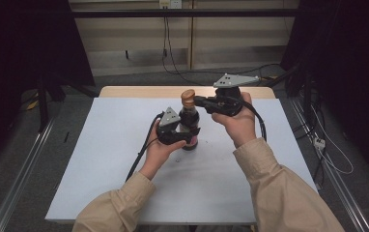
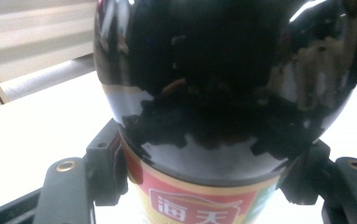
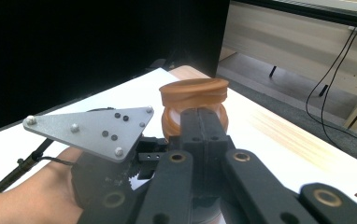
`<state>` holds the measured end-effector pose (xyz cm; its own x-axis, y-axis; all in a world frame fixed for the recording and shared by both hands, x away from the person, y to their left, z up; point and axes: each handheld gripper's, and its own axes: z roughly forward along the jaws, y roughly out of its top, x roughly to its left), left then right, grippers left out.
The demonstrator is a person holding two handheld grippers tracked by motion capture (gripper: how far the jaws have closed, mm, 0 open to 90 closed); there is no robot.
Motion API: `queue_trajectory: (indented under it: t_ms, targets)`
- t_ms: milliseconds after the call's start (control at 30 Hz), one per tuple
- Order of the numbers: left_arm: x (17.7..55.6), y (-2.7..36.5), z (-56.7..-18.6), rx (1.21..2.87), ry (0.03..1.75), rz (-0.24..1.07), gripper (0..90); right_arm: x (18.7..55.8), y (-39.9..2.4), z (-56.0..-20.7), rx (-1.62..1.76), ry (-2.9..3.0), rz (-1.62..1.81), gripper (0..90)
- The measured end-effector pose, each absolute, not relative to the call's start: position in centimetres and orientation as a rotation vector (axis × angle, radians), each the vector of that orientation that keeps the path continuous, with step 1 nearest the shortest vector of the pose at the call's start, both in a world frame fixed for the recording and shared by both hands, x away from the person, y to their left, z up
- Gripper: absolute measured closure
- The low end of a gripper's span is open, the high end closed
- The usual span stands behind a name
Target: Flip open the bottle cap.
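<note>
High view, near edge first: two beige sleeves (image 1: 274, 193) reaching in over white table (image 1: 100, 159). Next, left gripper (image 1: 188, 137) clamped around belly of dark bottle (image 1: 190, 126), jaws closed snugly on red label, bottle upright near table centre and steadied there. Same grip confirmed up close in left gripper view: black jaws pressed against either side of bottle (image 2: 204, 93) just above label. Slightly farther, right gripper (image 1: 197, 100) brought in level at neck height, jaws fully together, tips touching brown cap (image 1: 188, 97) from the side rather than straddling it. Right gripper view: closed jaws lying against cap (image 3: 194, 100), flip lid seemingly tilted up a little, though hard to tell for sure. Farthest: wooden table edge (image 1: 124, 91), cables on floor (image 1: 182, 72).

Step in hand, as judged: opening the cap, one claw bracing, the other levering. Next move likely calls for firm hold below and an upward push under lid rim, without tipping bottle.
</note>
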<state>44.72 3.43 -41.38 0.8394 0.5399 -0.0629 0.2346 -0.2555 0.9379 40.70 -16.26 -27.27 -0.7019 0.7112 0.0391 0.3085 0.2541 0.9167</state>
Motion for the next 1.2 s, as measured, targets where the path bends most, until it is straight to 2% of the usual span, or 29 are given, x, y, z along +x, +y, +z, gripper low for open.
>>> queue_trajectory:
  t_ms: [1200]
  targets:
    - [44.77,3.45,-41.44,1.833,0.595,0.322,30.5,41.18,-15.91,-26.72,0.95,2.131,1.453,90.0]
